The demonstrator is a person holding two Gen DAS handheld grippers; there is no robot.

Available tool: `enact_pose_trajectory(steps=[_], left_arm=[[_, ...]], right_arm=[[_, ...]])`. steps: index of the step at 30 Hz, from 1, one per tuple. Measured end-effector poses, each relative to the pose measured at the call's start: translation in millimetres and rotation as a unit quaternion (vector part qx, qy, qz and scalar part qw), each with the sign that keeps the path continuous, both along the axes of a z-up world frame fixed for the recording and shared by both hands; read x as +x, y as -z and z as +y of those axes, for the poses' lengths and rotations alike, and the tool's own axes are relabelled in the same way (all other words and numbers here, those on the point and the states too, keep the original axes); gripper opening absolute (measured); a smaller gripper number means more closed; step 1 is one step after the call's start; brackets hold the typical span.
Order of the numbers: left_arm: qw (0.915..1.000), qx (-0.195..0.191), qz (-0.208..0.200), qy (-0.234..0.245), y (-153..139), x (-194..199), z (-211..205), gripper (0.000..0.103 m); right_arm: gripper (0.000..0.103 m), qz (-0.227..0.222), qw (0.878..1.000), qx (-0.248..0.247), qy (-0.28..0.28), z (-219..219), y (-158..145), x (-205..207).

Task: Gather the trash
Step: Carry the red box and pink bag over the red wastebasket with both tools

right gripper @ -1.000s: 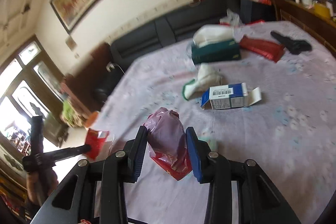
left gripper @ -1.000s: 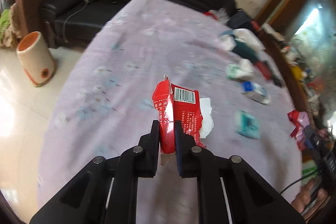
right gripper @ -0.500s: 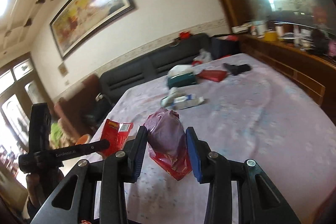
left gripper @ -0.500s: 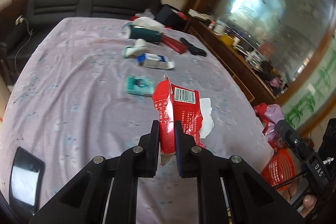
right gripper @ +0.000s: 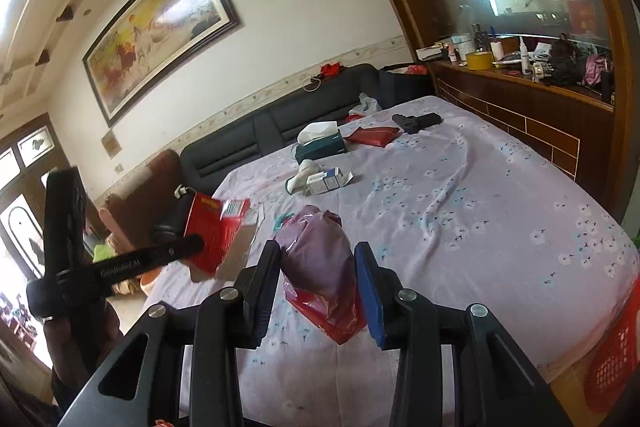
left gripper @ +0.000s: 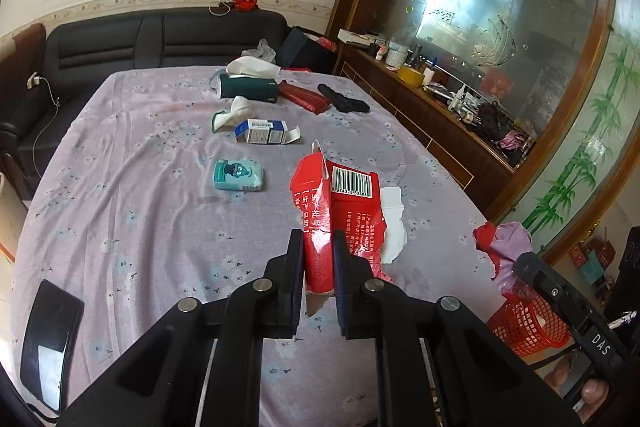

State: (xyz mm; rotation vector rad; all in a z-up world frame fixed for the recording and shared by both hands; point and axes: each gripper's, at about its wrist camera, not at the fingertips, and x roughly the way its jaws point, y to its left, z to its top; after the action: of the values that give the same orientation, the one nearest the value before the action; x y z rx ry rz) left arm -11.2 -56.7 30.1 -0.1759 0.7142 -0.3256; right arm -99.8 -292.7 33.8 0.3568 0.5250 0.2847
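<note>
Black phone [left gripper: 50, 343] on tablecloth [left gripper: 140, 227]: left view only.

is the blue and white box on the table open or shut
Open. In the left wrist view the blue and white box lies on its side on the purple tablecloth with its end flap sticking out to the right.

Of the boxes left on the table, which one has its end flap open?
The blue-and-white carton, lying between the teal tissue pack and the dark green tissue box; its white flap hangs open, theirs show none.
</note>
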Motion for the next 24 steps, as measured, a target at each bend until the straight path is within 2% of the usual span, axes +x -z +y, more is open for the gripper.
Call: enact_pose_trajectory(steps=[12, 24], left_arm=[[0.9989, 0.006, -0.031, 0.034, -19, -22, -25, 0.012], [0.9972, 0.012, -0.036, 0.065, -24, -31, -54, 0.012]], right_arm=[[0.041, -0.034, 0.998, -0.009, 0.046, -22, -21, -39], [0.042, -0.044, 0.995, -0.021, 0.083, -42, -30, -66]])
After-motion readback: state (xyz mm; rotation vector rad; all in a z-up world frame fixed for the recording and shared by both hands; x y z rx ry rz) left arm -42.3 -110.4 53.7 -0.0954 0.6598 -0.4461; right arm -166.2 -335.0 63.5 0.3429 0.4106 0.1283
